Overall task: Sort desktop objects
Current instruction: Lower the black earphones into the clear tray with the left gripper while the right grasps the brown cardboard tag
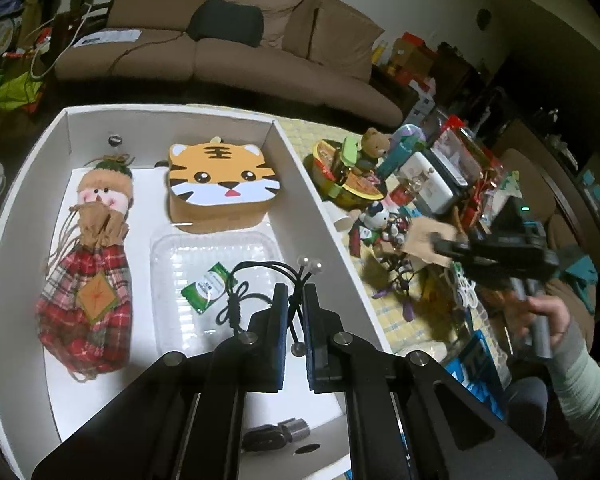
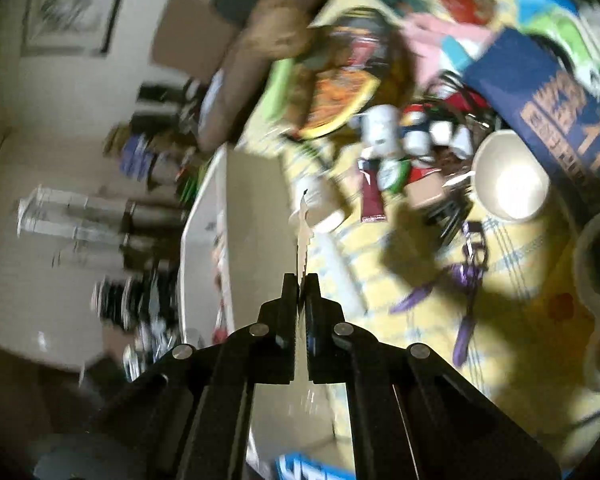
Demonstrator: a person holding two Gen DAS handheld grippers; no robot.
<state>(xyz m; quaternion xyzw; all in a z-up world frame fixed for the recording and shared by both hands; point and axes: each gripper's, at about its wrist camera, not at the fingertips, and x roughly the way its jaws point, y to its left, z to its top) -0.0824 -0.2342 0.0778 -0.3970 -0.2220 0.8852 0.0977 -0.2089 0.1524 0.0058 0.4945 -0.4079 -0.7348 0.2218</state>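
My left gripper (image 1: 296, 292) hangs over a clear plastic tray (image 1: 204, 248) inside a white box (image 1: 320, 200), shut on a black cord with pearl beads (image 1: 256, 268). A green packet (image 1: 208, 286) lies in that tray. A tiger-face box (image 1: 220, 184) and a plaid snowman doll bag (image 1: 88, 256) are also in the white box. My right gripper (image 2: 300, 280) is shut on a thin pale flat thing with a serrated edge (image 2: 302, 236), seen edge-on and blurred. In the left wrist view the right gripper (image 1: 440, 245) is above the cluttered mat, held by a hand (image 1: 548, 312).
The yellow mat (image 2: 400, 272) right of the white box carries a pile: a round snack tin (image 1: 340, 184), a small bear (image 1: 374, 144), a cow figure (image 1: 374, 216), a purple tool (image 2: 466, 280), a white bowl (image 2: 512, 184), a blue bag (image 2: 548, 100). A brown sofa (image 1: 220, 40) stands behind.
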